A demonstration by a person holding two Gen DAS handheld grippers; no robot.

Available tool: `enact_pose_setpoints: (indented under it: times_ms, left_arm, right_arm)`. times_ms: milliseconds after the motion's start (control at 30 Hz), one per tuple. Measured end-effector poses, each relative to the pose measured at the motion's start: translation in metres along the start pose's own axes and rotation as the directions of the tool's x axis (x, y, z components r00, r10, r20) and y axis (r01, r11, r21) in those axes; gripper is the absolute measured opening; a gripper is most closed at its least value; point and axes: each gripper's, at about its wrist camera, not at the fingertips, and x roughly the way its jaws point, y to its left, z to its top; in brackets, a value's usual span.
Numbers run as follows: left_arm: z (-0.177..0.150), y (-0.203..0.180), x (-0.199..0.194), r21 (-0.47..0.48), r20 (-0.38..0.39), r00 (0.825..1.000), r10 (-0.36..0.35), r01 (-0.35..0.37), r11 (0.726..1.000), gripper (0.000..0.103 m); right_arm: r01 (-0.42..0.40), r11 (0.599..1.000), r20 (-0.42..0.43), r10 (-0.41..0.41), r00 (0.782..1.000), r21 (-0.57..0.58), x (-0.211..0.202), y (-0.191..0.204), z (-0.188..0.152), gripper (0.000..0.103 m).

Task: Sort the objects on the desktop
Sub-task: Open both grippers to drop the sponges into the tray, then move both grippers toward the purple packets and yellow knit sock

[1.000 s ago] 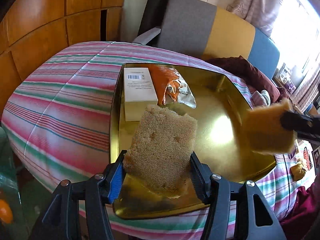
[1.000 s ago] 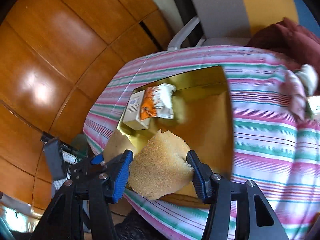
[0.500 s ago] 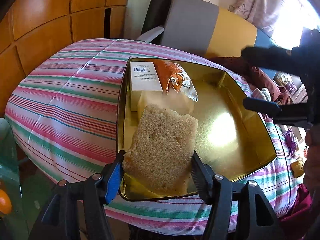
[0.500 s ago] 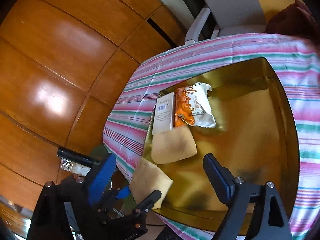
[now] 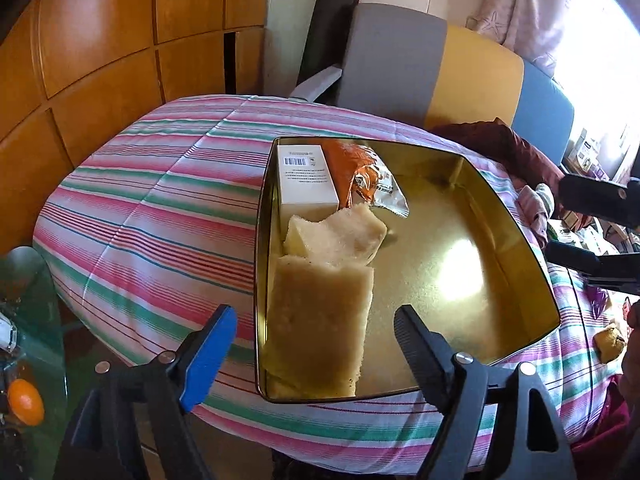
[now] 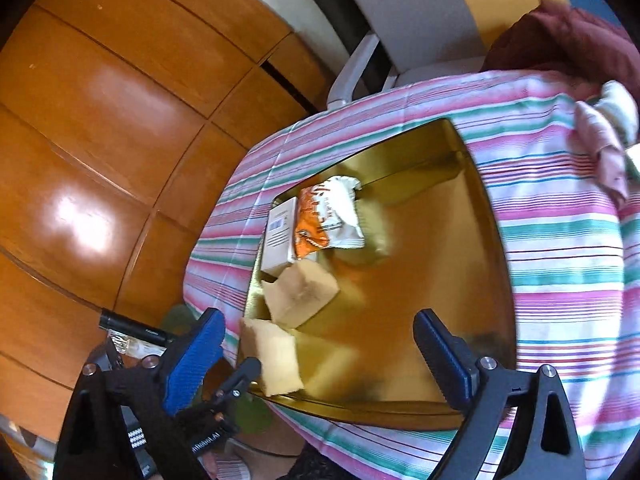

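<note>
A gold tray (image 5: 460, 264) on the striped tablecloth holds a white box (image 5: 306, 178), an orange snack packet (image 5: 368, 184) and two tan sponges. The far sponge (image 5: 340, 236) lies just below the box. The near sponge (image 5: 320, 320) rests against the tray's left wall at the front corner. My left gripper (image 5: 314, 318) hovers over it with jaws opening, pads clear of it. My right gripper (image 6: 318, 320) is above the tray (image 6: 420, 280), its jaws opening and empty. It shows at the right edge (image 5: 556, 218) in the left wrist view. Both sponges (image 6: 304, 292) (image 6: 276, 356) appear below it.
A grey, yellow and blue chair (image 5: 440, 64) stands behind the table, with a dark red cloth (image 5: 500, 144) at the far right. Wooden wall panels (image 5: 120, 40) are to the left. A glass side table with an orange (image 5: 26, 406) sits low left. A small brown item (image 5: 610, 338) lies on the tablecloth right.
Both grippers opened and let go of their sponges. The right one's sponge dropped by the box first, then the left one's settled at the tray's front corner. The right gripper drew back.
</note>
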Motion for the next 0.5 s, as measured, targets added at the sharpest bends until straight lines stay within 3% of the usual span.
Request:
enact_pose_setpoints:
  times_ms: [200, 367, 500]
  left_arm:
    - [0.005, 0.000, -0.013, -0.041, 0.052, 0.997, -0.048, 0.050, 0.998, 0.081]
    - [0.007, 0.000, -0.013, -0.081, 0.041, 0.994, -0.106, 0.109, 0.991, 0.077]
    - [0.008, -0.012, -0.010, -0.039, 0.015, 0.992, -0.125, 0.126, 0.991, 0.075]
  right_arm:
    - [0.074, 0.997, 0.032, -0.073, 0.997, -0.025, -0.019, -0.011, -0.011, 0.097]
    - [0.156, 0.987, 0.054, -0.154, 0.987, -0.026, -0.032, -0.027, -0.020, 0.097]
    - [0.176, 0.984, 0.056, -0.177, 0.983, 0.013, -0.046, -0.046, -0.025, 0.097]
